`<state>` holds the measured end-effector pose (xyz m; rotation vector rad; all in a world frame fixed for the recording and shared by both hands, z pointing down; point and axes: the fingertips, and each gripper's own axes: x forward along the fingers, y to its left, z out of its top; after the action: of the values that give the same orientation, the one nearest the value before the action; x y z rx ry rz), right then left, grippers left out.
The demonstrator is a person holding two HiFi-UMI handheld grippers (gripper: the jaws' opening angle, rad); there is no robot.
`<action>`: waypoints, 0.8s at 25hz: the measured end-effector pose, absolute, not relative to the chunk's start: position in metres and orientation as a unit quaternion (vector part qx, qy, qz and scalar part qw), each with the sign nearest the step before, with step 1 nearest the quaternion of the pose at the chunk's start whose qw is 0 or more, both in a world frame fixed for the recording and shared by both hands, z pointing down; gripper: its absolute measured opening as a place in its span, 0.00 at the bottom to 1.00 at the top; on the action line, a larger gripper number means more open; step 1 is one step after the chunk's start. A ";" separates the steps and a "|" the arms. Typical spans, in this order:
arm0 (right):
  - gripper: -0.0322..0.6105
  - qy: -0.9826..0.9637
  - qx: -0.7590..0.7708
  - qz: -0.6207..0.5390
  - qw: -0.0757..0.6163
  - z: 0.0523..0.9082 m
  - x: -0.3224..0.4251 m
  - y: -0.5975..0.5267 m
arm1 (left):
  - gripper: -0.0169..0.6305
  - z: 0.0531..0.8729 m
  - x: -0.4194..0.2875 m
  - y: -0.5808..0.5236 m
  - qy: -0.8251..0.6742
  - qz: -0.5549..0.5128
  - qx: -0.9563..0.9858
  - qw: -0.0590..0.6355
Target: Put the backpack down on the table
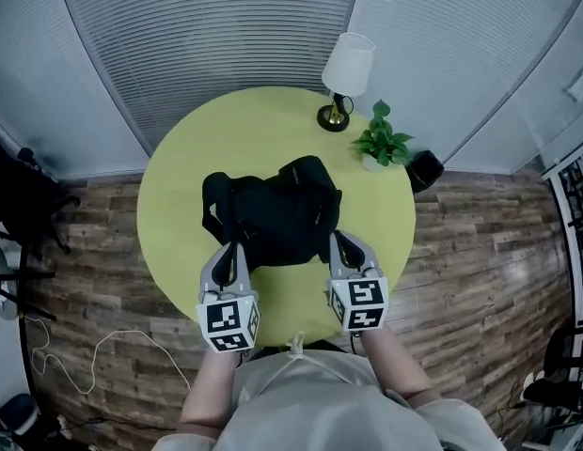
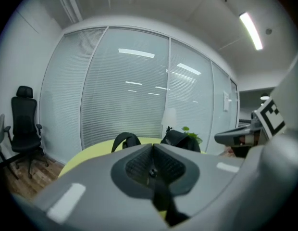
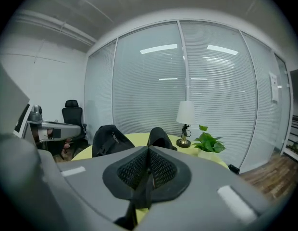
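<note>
left claw (image 1: 230, 248): pinching strap (image 2: 161, 198) | right claw (image 1: 340, 243): pinching strap (image 3: 139, 191)

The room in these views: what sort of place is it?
Most likely an office meeting room: full-height blinds all round, a round table, and a black office chair to one side.
</note>
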<state>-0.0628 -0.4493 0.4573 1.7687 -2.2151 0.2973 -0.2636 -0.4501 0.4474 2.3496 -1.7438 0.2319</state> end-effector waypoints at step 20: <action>0.05 -0.786 0.588 0.131 0.136 0.443 -0.080 -0.420 | 0.04 0.428 -0.268 -0.420 -0.592 0.073 0.797 0.101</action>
<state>-0.0797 -0.4200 0.4434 1.7030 -2.2772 0.3803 -0.2679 -0.4201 0.4281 2.3543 -1.7481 0.2148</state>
